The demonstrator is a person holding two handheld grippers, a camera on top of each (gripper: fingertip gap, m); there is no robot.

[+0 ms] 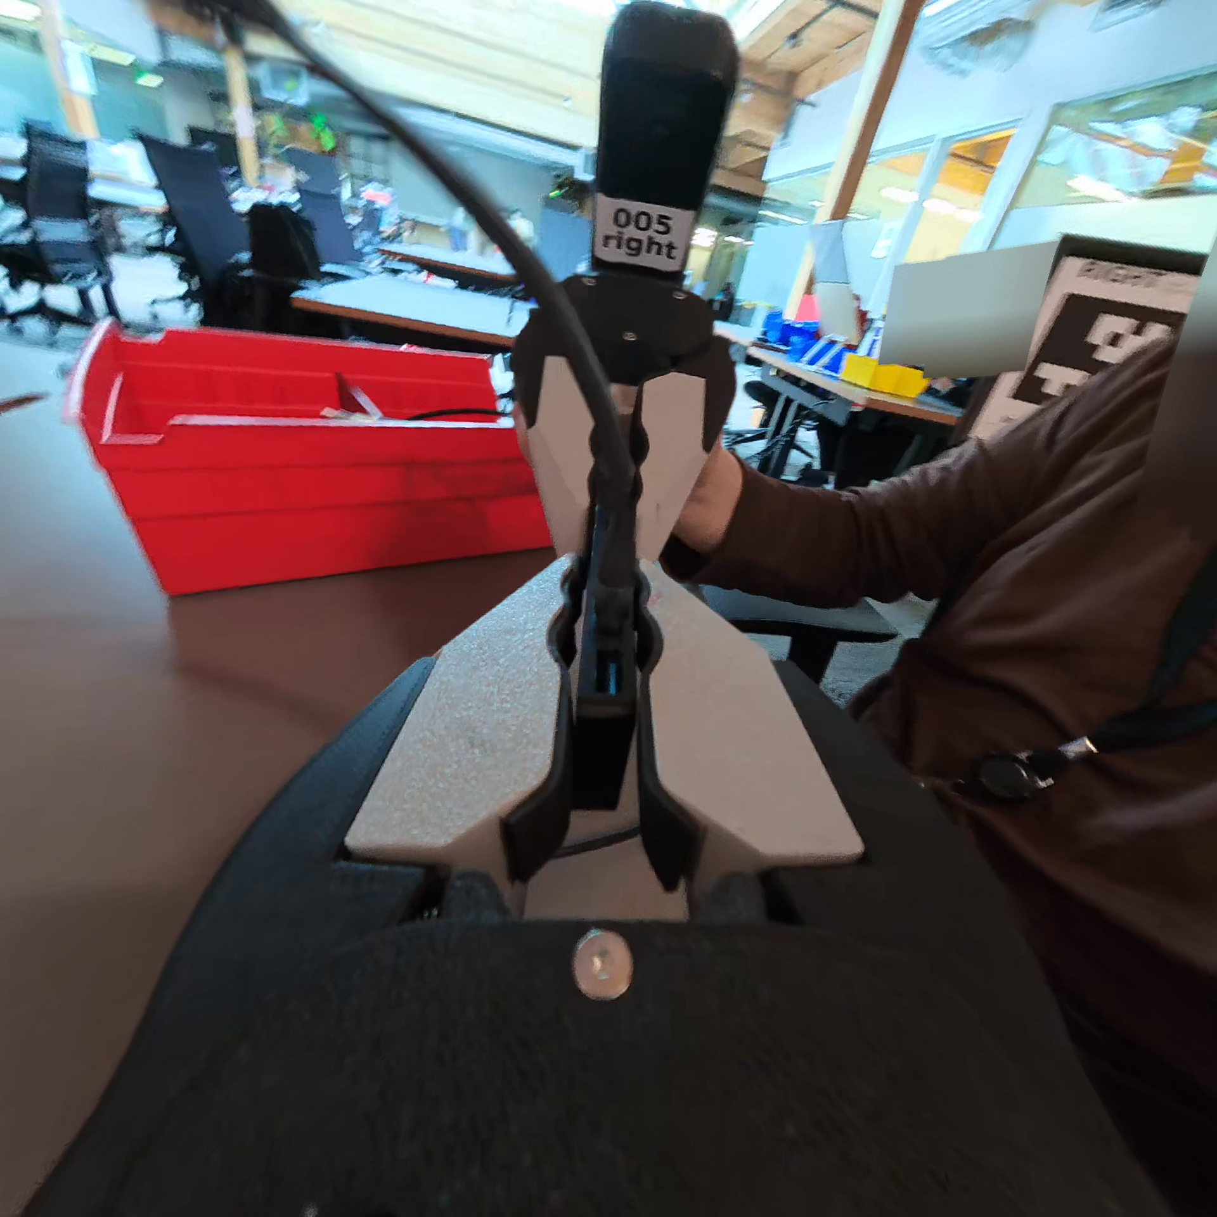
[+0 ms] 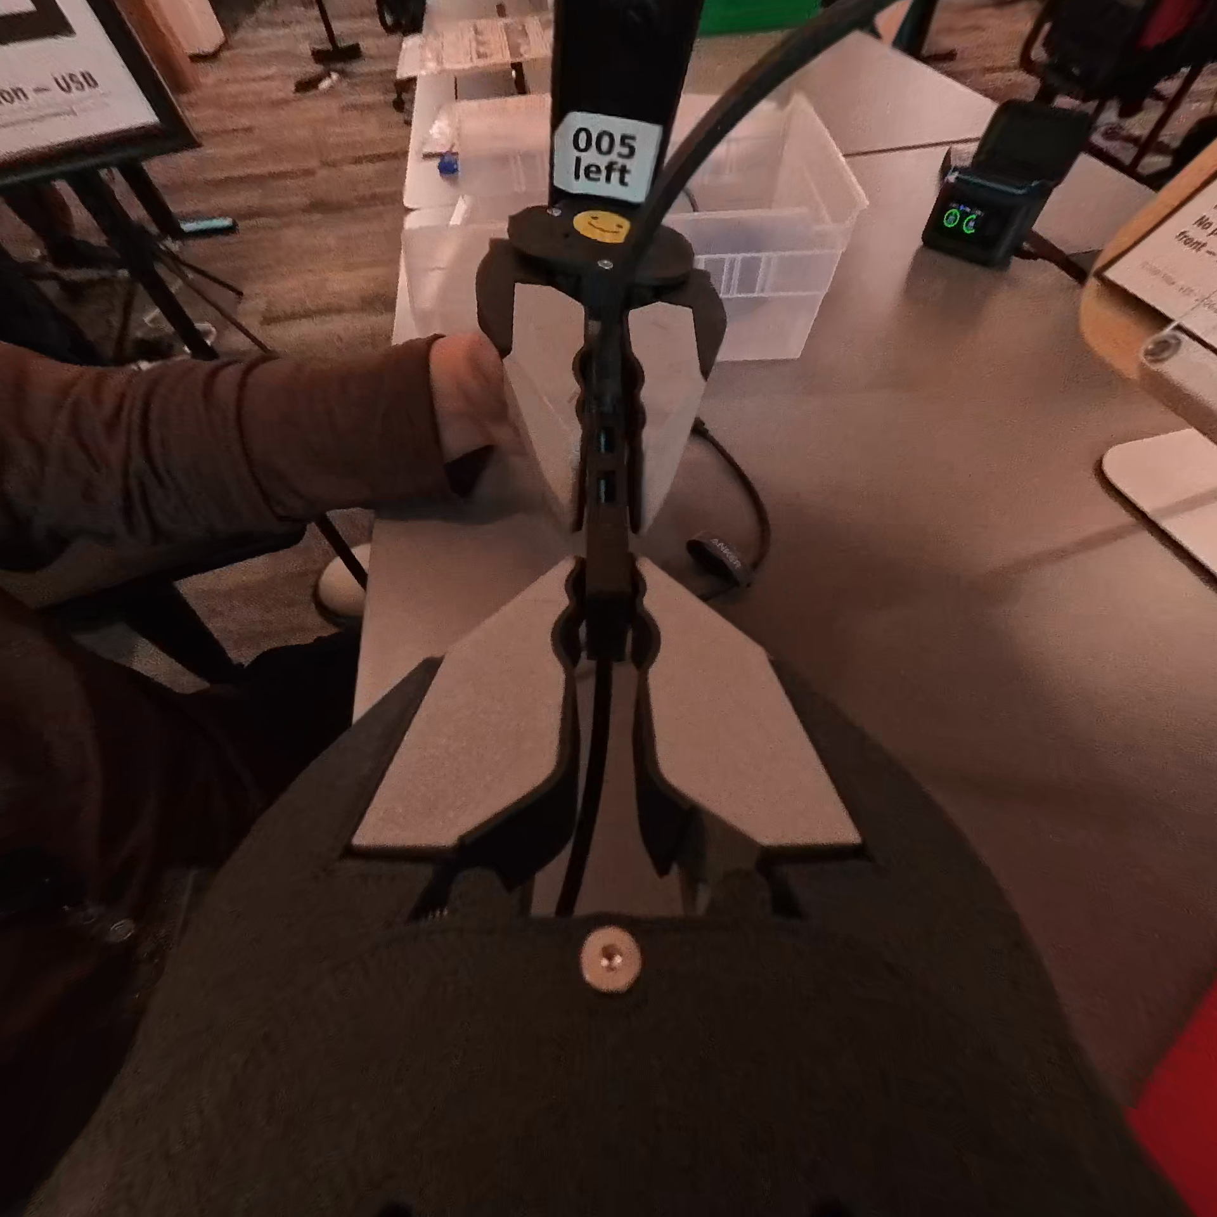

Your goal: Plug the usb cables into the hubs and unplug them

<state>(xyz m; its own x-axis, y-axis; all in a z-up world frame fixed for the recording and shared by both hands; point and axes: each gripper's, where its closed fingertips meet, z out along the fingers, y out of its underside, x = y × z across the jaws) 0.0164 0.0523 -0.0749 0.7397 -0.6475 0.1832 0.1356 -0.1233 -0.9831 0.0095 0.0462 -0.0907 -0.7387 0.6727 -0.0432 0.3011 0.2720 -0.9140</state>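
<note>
My left gripper (image 1: 602, 579) is shut on a slim black USB hub (image 1: 596, 744) with blue ports. The right wrist view shows this gripper (image 2: 606, 527) facing me, with the hub (image 2: 604, 461) between its fingers. My right gripper (image 2: 606, 579) is shut on a black USB plug (image 2: 606, 612), and its cable (image 2: 589, 790) runs back between the fingers. The two grippers meet tip to tip above the table. The plug (image 1: 616, 593) sits at a hub port, but I cannot tell how deep. The right gripper (image 1: 616, 553) shows opposite in the left wrist view. A black cable (image 1: 461, 191) arcs up and left.
A red bin (image 1: 296, 500) stands on the brown table (image 1: 132, 724) to the left. A person's brown sleeve (image 1: 922, 527) reaches in. Clear plastic bins (image 2: 777, 217), a small black device with a lit screen (image 2: 981, 211) and a round black cable part (image 2: 721, 560) lie beyond. Left and right tips are no more than a few centimetres apart.
</note>
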